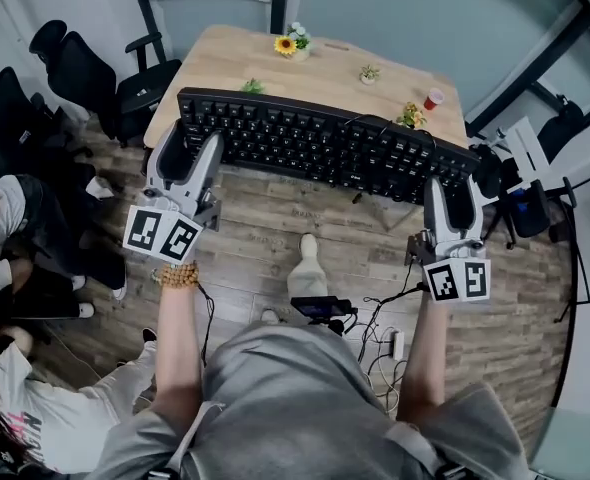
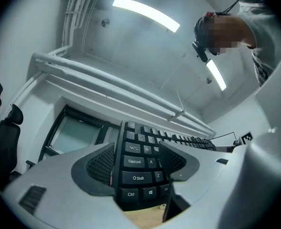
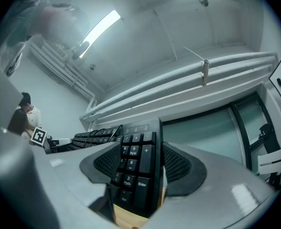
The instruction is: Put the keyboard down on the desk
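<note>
Keyboard [image 1: 325,143]: spans the near edge of the desk [image 1: 315,68], keys towards the head view
Left gripper [image 1: 197,148]: clamped on the Ctrl/Shift end
Right gripper [image 1: 451,183]: clamped on the number-pad end
Gripper views only: wood just beneath the keyboard's edge, contact unclear

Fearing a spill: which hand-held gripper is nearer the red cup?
Right hand-held gripper: it clamps the keyboard end nearest the red cup; the left one clamps the opposite end.

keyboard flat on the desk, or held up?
Held up, tilted. The left gripper and right gripper each clamp one end of the keyboard above the desk. Whether its lower edge touches: cannot tell.
</note>
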The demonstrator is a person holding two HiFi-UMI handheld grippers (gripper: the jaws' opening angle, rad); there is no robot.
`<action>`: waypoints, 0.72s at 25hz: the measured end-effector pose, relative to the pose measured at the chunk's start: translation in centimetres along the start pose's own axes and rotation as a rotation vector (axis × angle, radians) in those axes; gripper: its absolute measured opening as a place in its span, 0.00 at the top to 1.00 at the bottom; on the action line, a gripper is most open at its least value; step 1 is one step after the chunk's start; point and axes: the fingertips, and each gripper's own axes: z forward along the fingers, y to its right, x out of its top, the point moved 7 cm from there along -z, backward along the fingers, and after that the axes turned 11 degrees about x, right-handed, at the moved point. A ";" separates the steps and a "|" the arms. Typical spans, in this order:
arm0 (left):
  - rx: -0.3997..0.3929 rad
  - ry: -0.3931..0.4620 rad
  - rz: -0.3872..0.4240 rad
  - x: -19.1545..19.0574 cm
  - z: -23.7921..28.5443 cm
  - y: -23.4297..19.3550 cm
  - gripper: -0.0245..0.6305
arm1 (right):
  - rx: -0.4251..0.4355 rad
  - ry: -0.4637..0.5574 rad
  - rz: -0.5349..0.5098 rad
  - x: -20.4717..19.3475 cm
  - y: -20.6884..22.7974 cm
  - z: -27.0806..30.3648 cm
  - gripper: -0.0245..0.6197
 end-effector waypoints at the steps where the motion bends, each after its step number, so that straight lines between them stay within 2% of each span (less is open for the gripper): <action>1: 0.000 0.007 0.003 0.1 -0.1 0.1 0.53 | 0.004 0.009 -0.002 0.0 0.0 0.0 0.54; 11: 0.003 0.101 0.030 -0.1 0.8 0.3 0.52 | 0.044 0.087 -0.044 -0.2 1.3 1.0 0.54; 18: -0.007 0.143 0.009 -1.0 0.9 -0.3 0.53 | 0.051 0.107 -0.090 0.0 1.0 1.2 0.54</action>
